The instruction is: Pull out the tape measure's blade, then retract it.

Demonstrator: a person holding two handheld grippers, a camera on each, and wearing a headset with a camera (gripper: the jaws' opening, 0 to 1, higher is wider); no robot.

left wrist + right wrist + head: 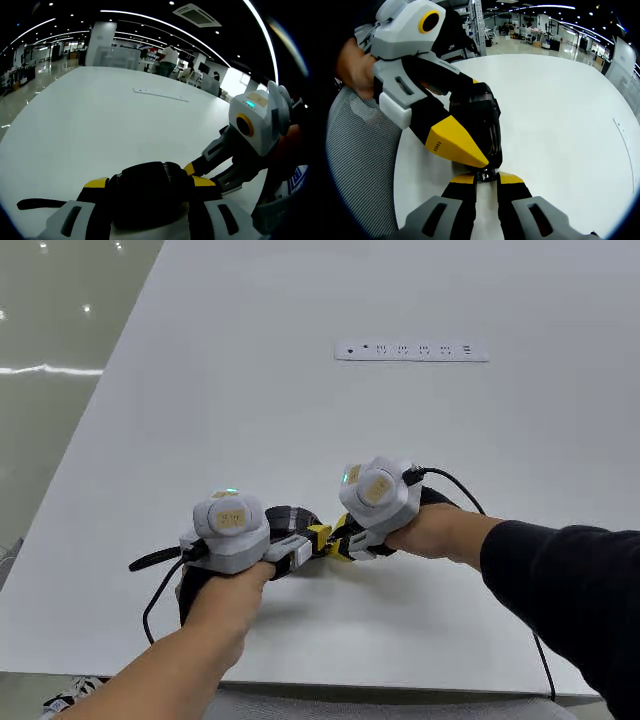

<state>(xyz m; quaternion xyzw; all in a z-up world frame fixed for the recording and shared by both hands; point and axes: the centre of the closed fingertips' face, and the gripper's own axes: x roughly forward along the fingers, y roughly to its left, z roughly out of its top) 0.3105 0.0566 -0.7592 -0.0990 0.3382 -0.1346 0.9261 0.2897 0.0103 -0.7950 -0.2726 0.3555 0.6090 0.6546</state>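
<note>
Left gripper (150, 183) and right gripper (487, 178) clamp tape measure (480, 115) near table's (400, 640) front edge.

Black right sleeve (565, 580); black fingers (455, 142), yellow tips, marking illegible.

Black round tape measure case (290, 520) half hidden from me by left gripper (312, 535) jaws; small metal piece (487, 174) between right gripper (488, 178) tips too tiny to identify.
</note>
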